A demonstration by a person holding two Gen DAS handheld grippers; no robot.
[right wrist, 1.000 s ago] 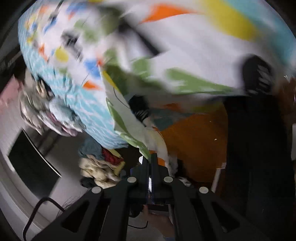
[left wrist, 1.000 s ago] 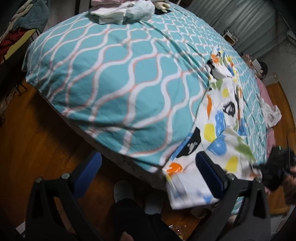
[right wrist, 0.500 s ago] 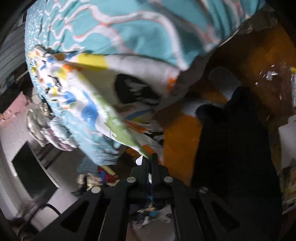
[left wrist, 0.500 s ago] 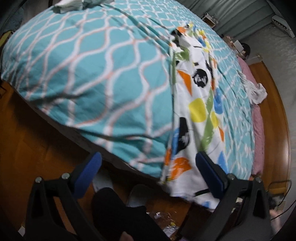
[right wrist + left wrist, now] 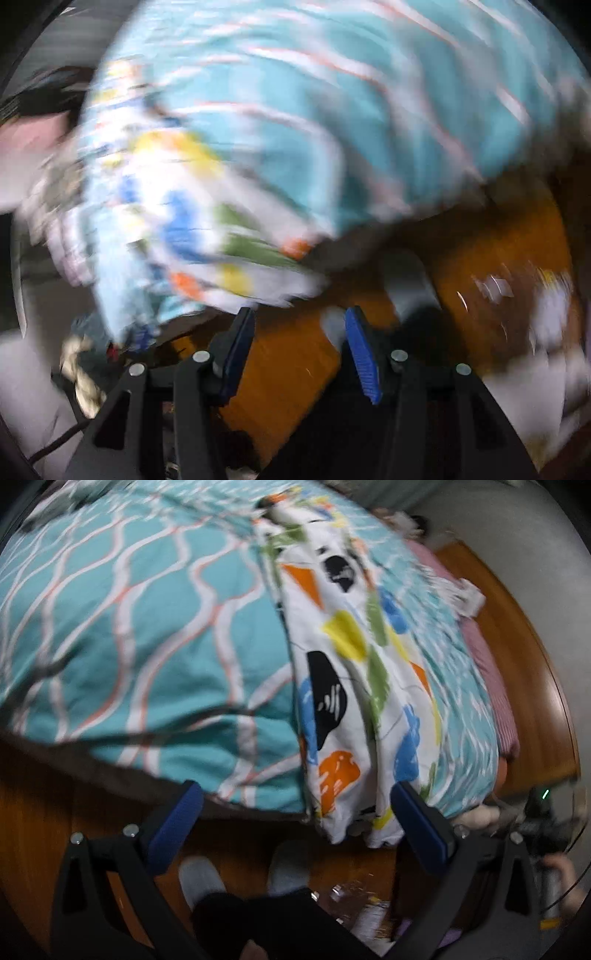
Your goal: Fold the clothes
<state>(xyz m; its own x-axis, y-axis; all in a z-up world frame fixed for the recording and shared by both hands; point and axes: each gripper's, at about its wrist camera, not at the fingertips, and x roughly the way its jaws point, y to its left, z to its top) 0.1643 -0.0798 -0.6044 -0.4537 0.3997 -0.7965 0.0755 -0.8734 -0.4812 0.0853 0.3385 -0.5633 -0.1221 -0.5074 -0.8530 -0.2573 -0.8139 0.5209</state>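
A white garment with orange, blue, yellow, green and black patches (image 5: 351,686) lies in a long strip across the teal patterned bed (image 5: 140,635), its near end hanging over the bed's edge. My left gripper (image 5: 295,812) is open, just in front of that hanging end, with nothing between its blue pads. In the blurred right wrist view the same garment (image 5: 192,221) lies on the bed at the left. My right gripper (image 5: 299,332) hangs over the wooden floor with its jaws opening and nothing between them.
A person's feet in pale socks (image 5: 201,880) and dark trouser legs stand on the wooden floor (image 5: 33,812) by the bed. A white cloth (image 5: 465,598) lies at the bed's far right edge. Clutter lies on the floor (image 5: 546,306) at the right.
The right gripper has let go of the garment and its jaws have parted. The garment now lies stretched flat over the bed. The left gripper has moved down toward the hanging end.
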